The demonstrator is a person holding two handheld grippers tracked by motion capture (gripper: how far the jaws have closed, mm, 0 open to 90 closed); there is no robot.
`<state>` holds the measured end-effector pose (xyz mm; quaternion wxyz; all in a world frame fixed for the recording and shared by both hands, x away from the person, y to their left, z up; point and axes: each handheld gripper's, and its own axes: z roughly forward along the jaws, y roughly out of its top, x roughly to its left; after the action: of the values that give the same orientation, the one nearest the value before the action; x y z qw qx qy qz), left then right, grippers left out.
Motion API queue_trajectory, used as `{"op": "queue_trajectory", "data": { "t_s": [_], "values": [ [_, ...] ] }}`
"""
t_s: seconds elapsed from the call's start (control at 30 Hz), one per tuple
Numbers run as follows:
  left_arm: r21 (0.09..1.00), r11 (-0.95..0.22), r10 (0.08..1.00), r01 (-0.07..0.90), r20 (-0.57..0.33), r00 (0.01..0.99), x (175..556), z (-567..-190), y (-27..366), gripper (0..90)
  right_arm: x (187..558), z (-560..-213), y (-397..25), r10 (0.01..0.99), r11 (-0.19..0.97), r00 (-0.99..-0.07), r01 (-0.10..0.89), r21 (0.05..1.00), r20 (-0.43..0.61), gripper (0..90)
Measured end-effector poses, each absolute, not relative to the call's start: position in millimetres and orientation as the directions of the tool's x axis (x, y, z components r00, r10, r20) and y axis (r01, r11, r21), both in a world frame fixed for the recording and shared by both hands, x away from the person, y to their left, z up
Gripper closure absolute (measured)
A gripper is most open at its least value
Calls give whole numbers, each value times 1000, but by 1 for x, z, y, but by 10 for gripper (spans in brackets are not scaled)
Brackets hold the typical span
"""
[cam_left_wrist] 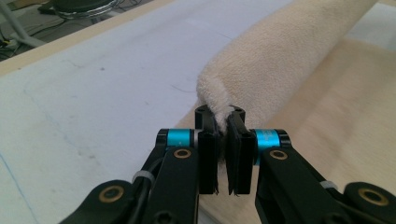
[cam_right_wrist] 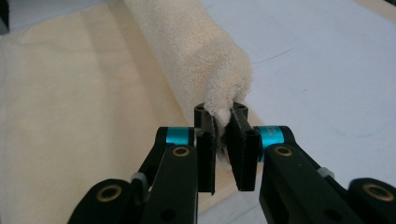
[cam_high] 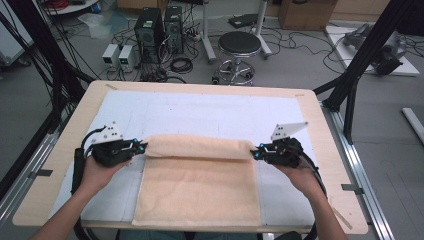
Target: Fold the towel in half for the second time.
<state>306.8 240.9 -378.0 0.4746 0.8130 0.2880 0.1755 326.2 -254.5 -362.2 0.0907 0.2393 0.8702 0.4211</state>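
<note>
Cream towel [cam_high: 200,185] lay flat on the white mat [cam_high: 200,112] covering the surface [cam_high: 75,130], its far edge folded over into a raised roll spanning between the two grippers. Left hand-held gripper [cam_high: 142,147] was clamped on the roll's left corner; in the left gripper view, the jaws pinched the terry edge [cam_left_wrist: 219,109] tight. Right hand-held gripper [cam_high: 256,153] was likewise closed on the right corner [cam_right_wrist: 219,109]. Beyond both grippers, a black stool [cam_high: 239,45] stood on the floor.
</note>
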Motion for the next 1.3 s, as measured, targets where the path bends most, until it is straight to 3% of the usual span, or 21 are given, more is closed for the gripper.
{"op": "queue_trajectory", "data": {
  "t_s": [0.27,0.6,0.67,0.7,0.8,1.0,1.3],
  "values": [
    [859,-436,574,269,35,818,262,-380,243,841,283,-375,-262,451,546,-892,309,779,38,828],
    [802,-514,501,305,-8,865,240,-399,243,837,265,-398,-263,406,584,-912,312,750,63,823],
    [801,-510,485,313,-33,874,238,-400,245,787,262,-399,-263,379,602,-923,298,741,64,727],
    [801,-509,478,314,-40,878,237,-399,246,715,262,-398,-264,359,603,-931,286,744,66,656],
    [811,-497,473,308,-45,880,236,-394,251,600,260,-391,-267,355,598,-932,285,750,71,564],
    [822,-470,524,320,-32,851,253,-390,249,531,277,-385,-266,418,592,-906,323,738,61,497],
    [805,-435,631,404,-48,774,314,-400,231,476,328,-391,-258,546,582,-837,414,700,41,432]
  ]
}}
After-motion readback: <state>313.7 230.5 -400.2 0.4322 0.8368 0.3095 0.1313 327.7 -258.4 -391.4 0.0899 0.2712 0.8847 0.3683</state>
